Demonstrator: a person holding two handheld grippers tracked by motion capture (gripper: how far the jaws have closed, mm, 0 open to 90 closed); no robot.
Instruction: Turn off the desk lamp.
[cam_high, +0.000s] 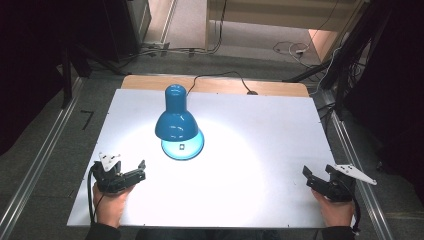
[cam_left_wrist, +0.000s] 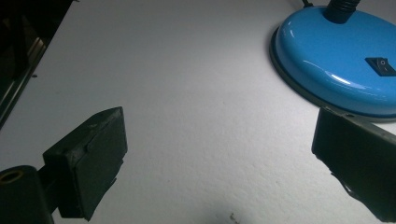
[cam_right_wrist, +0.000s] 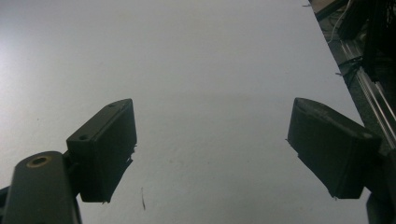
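Lamp (cam_high: 178, 129) lit, sits ahead-right of my left gripper (cam_high: 131, 172), its switch (cam_left_wrist: 382, 66) just past right jaw. Left jaws wide, empty. Right gripper (cam_high: 318, 176) wide too, well apart from lamp. Nothing touched yet; reaching for switch seems next.

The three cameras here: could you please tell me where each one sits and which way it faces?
High view: above the person's side, looking forward and down on the white table, the lit blue lamp, both hands and the left gripper and right gripper.
Left gripper view: rides the left gripper, looking low across the table at the lamp base with its switch; two open jaws show.
Right gripper view: rides the right gripper, facing bare table toward its edge; open jaws show.
Shared: high and left gripper views both show the lamp base.
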